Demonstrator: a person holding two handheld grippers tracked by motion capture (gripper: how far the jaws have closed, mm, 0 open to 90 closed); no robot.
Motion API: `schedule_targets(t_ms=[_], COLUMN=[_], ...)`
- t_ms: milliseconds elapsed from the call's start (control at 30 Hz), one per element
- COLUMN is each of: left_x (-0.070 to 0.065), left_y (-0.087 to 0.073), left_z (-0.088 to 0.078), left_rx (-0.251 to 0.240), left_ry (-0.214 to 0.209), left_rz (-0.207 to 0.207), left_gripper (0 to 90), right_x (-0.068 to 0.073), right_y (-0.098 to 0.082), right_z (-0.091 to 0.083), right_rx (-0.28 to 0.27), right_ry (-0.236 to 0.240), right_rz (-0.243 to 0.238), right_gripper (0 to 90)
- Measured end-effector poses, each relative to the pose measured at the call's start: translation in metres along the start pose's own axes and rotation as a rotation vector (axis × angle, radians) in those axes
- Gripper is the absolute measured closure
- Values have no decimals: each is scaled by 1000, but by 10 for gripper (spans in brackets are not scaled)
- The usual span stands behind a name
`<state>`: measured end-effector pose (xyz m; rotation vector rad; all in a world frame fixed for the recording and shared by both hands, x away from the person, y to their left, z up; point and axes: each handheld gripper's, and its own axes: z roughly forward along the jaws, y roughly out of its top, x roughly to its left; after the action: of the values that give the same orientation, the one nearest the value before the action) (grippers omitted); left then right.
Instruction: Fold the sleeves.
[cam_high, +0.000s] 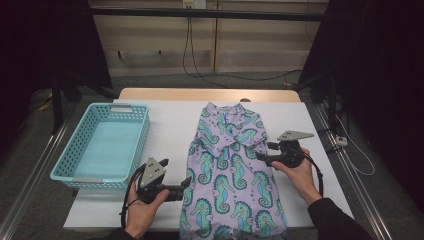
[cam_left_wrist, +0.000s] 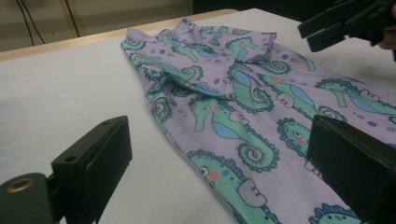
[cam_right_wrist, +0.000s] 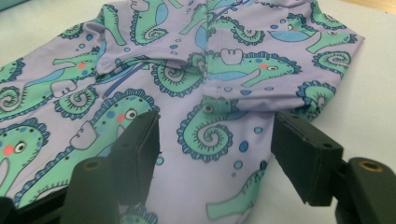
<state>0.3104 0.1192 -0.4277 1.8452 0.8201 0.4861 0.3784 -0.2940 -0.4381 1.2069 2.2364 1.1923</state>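
a seahorse-print garment (cam_high: 230, 170) lies lengthwise toward the tabletop's right half, both sleeves folded in, hem at the near edge; left gripper (cam_high: 186, 185) and right gripper (cam_high: 261, 157) flank it, jaws wide, empty; further folding remains; a turquoise basket (cam_high: 65, 165) waits by the left edge.

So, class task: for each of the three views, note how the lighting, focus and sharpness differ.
High view: dim and slightly soft, with black surroundings, the white table the brightest area. Left gripper view: the lilac seahorse-print garment is sharp, while the near black left tongs are softer. Right gripper view: even light, crisp print, no glare, right tongs dark and slightly soft.
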Motion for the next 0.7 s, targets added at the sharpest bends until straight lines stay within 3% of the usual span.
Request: schedule_targets(t_ms=[67, 100, 167, 233, 367, 500, 600, 700], left_x=[0, 0, -1, -3, -5, -7, -5, -5], left_y=[1, 2, 3, 6, 8, 3, 0, 0], left_z=[2, 7, 10, 17, 25, 22, 21, 20], left_rx=[6, 12, 15, 16, 15, 23, 33, 35], left_ry=[6, -18, -19, -27, -37, -6, -20, -8], left_rz=[3, -7, -5, 21, 35, 71, 13, 35], left_gripper=[65, 61, 60, 56, 53, 53, 43, 43], right_x=[0, 1, 1, 1, 4, 9, 11, 14], right_y=[-1, -6, -7, -13, -18, -23, -29, -34], right_z=[-1, -5, -7, -13, -22, -34, -39, -45], right_rx=[2, 1, 1, -9, -20, -35, -12, -10], right_ry=[5, -4, -1, -9, -11, -6, -6, 2], right_rz=[6, 8, 12, 15, 20, 31, 46, 52], right_gripper=[309, 282, 277, 247, 227, 199, 183, 176])
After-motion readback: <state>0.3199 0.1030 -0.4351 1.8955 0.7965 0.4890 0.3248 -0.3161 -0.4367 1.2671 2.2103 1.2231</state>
